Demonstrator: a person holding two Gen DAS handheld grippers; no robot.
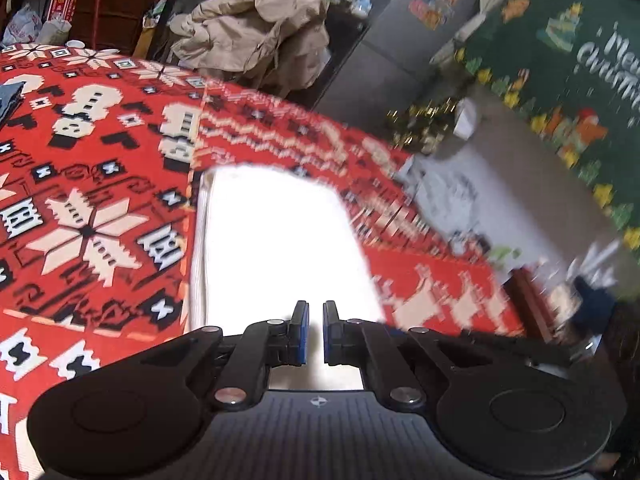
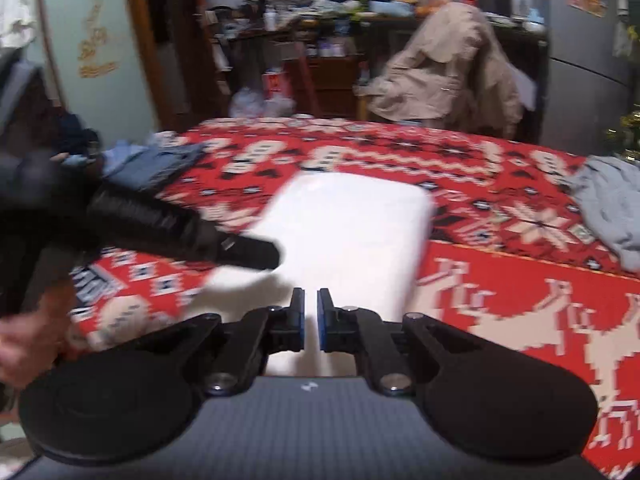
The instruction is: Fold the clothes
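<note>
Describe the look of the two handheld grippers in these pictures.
Both the left gripper and right gripper are matte black, with two round discs, silver rivets on the linkage arms, blue-padded fingers and a ribbed grey body bearing a small white mark.

In the left wrist view, a dark green banner hangs at about two o'clock, and white script on it reads "Mer" over "Christm", cut off by the edge of the picture. At eleven o'clock a red and white box beside the shelves bears lettering too small to read. In the right wrist view, the red carton at twelve o'clock has a white mark that cannot be read.
</note>
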